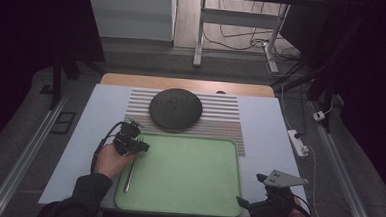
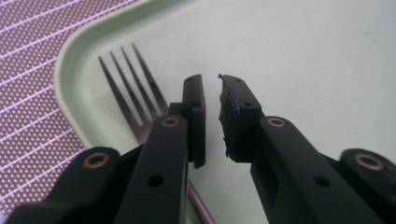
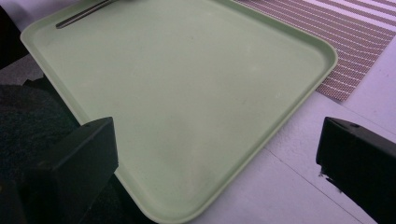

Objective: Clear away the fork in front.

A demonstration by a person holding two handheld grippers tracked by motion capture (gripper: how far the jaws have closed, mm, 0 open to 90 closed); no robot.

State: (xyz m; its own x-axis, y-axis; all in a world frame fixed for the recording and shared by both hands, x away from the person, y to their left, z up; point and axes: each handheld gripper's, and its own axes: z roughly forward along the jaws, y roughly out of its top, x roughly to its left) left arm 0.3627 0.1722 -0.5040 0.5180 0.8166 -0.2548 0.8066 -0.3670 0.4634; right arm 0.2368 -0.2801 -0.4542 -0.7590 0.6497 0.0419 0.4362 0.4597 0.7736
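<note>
Nearly Parted: Fork Resting on the Tray

Seemingly the left gripper hangs over the fork, its jaws slightly apart and pinching nothing. The fork lies flat inside the green tray, along its rim at lower left of the high view. At lower right, the right gripper waits off the tray's corner, jaws spread wide, likely kept clear. Behind the tray, a dark round plate sits on a striped mat covering the desk.

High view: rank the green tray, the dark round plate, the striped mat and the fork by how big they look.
1. Green tray, the largest.
2. Striped mat, though the plate and tray cover part of it.
3. Dark round plate.
4. Fork, the smallest, a thin strip partly hidden under the left claw.
</note>
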